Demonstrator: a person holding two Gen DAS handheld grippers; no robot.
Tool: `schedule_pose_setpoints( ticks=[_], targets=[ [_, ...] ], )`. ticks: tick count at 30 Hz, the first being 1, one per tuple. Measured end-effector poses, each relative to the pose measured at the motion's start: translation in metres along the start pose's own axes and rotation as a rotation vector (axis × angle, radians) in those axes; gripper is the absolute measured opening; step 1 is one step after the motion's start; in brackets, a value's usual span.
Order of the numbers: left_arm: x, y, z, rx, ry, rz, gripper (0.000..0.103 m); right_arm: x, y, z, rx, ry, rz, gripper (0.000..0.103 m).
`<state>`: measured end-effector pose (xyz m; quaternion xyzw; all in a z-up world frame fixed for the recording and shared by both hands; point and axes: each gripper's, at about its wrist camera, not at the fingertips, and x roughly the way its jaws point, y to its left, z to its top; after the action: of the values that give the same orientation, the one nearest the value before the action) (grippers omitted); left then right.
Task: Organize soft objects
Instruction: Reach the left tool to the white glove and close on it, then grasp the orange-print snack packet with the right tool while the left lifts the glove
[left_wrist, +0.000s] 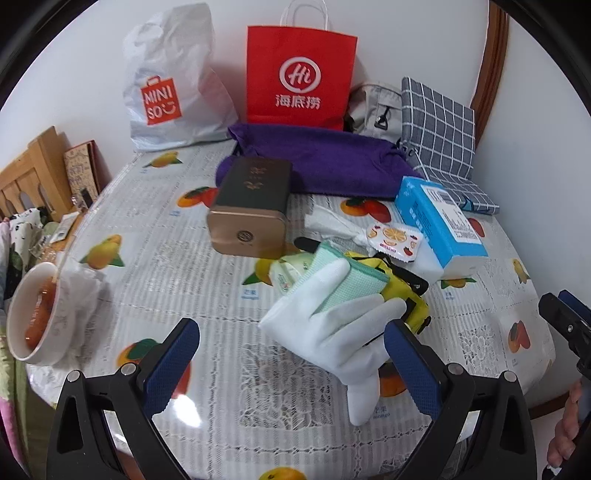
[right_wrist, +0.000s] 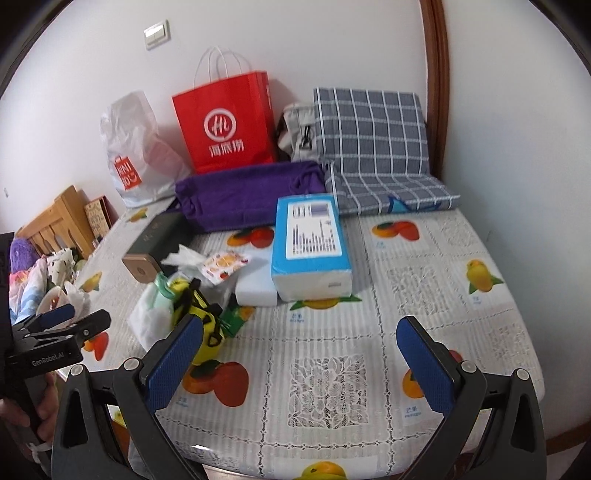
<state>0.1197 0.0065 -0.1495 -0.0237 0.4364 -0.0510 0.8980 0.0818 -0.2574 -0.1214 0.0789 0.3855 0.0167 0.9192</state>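
A white glove (left_wrist: 332, 325) lies on the table, draped over a mint cloth (left_wrist: 347, 280) and a yellow pouch (left_wrist: 402, 291). My left gripper (left_wrist: 291, 365) is open and empty, with the glove's cuff between its blue pads. In the right wrist view the pile, with the yellow pouch (right_wrist: 195, 314), sits left of my right gripper (right_wrist: 301, 362), which is open and empty over bare tablecloth. A purple towel (left_wrist: 325, 162) lies at the back, beside a grey checked cushion (left_wrist: 439, 136). A blue tissue pack (right_wrist: 310, 243) lies mid-table.
A bronze tin (left_wrist: 251, 206) lies near the middle. A red paper bag (left_wrist: 299, 77) and a white Miniso bag (left_wrist: 170, 81) stand against the wall. A bowl (left_wrist: 33, 314) sits at the left table edge. A white foam block (right_wrist: 256, 286) lies beside the tissue pack.
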Motion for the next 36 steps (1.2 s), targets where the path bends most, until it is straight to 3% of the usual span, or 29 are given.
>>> schedule_pose_setpoints(
  ticks=[13, 16, 20, 24, 31, 36],
  targets=[
    [0.067, -0.005, -0.006, -0.021, 0.129, -0.134, 0.100, 0.051, -0.011, -0.005, 0.008, 0.086, 0.005, 0.103],
    [0.080, -0.010, -0.006, -0.011, 0.151, -0.145, 0.074, 0.059, -0.010, -0.004, 0.003, 0.098, 0.017, 0.103],
    [0.079, -0.013, -0.003, -0.011, 0.163, -0.223, 0.034, 0.070, -0.004, -0.003, -0.021, 0.120, 0.017, 0.103],
    [0.062, -0.018, -0.001, 0.070, 0.142, -0.170, 0.016, 0.076, 0.002, 0.001, -0.035, 0.131, 0.021, 0.103],
    [0.037, 0.019, 0.006, 0.030, 0.100, -0.082, 0.013, 0.077, 0.020, 0.014, -0.103, 0.108, 0.017, 0.103],
    [0.039, 0.046, 0.009, -0.033, 0.100, -0.022, 0.013, 0.084, 0.032, 0.025, -0.123, 0.104, 0.041, 0.102]
  ],
)
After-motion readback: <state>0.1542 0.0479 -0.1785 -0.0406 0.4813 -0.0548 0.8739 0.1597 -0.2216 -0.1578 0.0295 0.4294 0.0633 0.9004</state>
